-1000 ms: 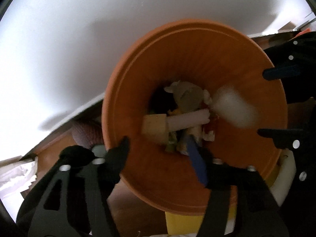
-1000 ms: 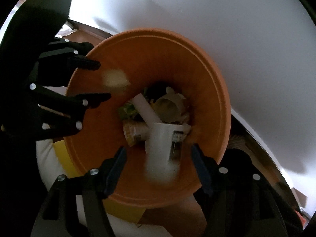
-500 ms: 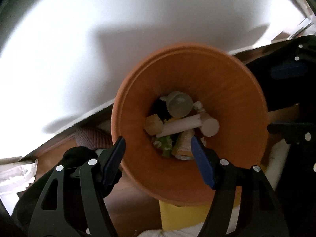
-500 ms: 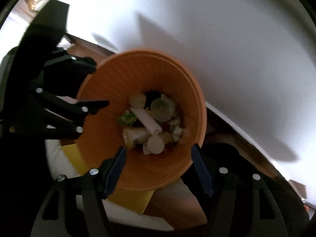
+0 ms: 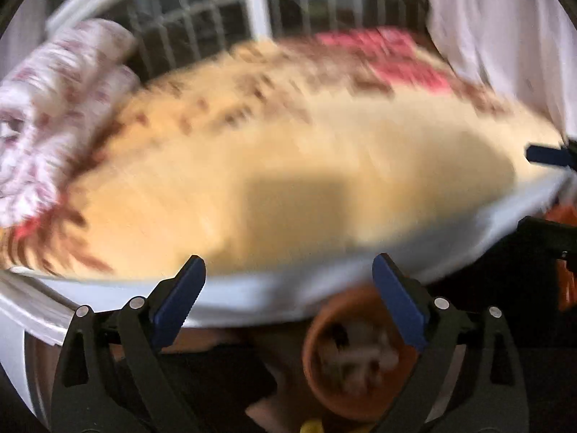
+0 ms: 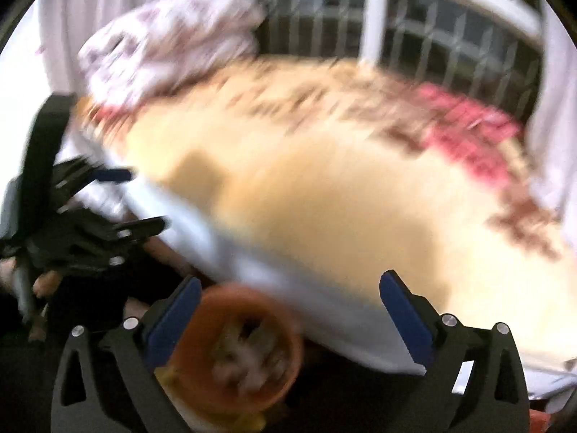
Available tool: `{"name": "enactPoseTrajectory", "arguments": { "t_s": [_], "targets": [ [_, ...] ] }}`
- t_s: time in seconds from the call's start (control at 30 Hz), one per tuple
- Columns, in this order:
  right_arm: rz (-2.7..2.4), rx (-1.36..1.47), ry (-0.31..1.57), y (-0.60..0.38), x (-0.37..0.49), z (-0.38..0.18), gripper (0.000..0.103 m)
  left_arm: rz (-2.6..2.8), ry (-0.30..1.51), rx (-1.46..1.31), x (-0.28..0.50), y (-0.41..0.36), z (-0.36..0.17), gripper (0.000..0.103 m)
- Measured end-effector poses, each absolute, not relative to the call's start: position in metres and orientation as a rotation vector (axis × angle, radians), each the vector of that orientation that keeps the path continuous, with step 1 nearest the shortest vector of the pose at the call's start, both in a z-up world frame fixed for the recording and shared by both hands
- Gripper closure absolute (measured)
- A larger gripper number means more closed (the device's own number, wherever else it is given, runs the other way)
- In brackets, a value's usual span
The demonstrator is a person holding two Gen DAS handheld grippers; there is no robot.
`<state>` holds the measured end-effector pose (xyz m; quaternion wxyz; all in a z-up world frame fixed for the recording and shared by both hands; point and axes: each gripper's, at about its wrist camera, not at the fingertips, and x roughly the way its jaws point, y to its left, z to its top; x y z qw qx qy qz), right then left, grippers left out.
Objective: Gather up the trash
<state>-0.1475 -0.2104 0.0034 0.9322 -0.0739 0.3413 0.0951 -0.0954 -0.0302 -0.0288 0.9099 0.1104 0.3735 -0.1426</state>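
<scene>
1. The left gripper (image 5: 288, 281) has its jaws spread wide with nothing between them; its blue-padded fingertips (image 5: 178, 299) frame the near edge of a bed
2. The right gripper (image 6: 288, 303) is likewise released and empty, its blue pads (image 6: 405, 317) well apart
3. The round orange plastic bin (image 5: 324, 371) sits low in the left wrist view, below the mattress edge and between the two fingers, nearer the right-hand one; its mouth faces the camera
4. Inside the bin lies a heap of pale trash (image 5: 357, 361), whitish and blurred, so single pieces cannot be told apart
5. In the right wrist view the same bin (image 6: 202, 368) lies at the lower left, just beside the left finger, with the blurred litter in its bottom
6. A small yellow object (image 5: 312, 425) shows just under the bin, too blurred to identify
7. The wide bed with a cream-yellow cover (image 5: 306, 180) fills the middle of both views; a white mattress side (image 5: 252, 292) runs along its near edge
8. A crumpled white cloth with a red pattern (image 5: 54, 115) lies at the bed's far left, and a pink-red patch (image 5: 396, 61) sits at its far right
9. Behind the bed stands a window with a white frame and a dark metal grille (image 5: 202, 25), with a pale curtain (image 5: 505, 29) at the right
10. Both views are heavily motion-blurred
</scene>
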Motion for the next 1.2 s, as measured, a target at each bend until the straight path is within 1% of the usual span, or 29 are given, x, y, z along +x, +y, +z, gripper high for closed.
{"name": "enactPoseTrajectory", "arguments": {
  "t_s": [0.17, 0.27, 0.43, 0.7, 1.2],
  "targets": [
    [-0.013, -0.125, 0.482, -0.212, -0.125, 0.041, 0.005, -0.178, 0.66, 0.129, -0.065, -0.032, 0.015, 0.01],
    [-0.115, -0.125, 0.447, -0.214, -0.107, 0.043, 0.005, -0.151, 0.641, 0.084, -0.046, -0.029, 0.024, 0.01],
    [-0.215, -0.106, 0.436, -0.22, -0.095, 0.036, 0.005, -0.11, 0.641, 0.062, -0.029, -0.034, 0.024, 0.01],
    [-0.261, -0.026, 0.434, -0.223, -0.088, 0.022, 0.005, -0.115, 0.665, 0.043, -0.026, -0.039, 0.008, 0.01],
    [-0.269, -0.026, 0.446, -0.228, -0.088, 0.018, 0.005, -0.114, 0.678, 0.052, -0.025, -0.042, 0.001, 0.01]
  ]
}}
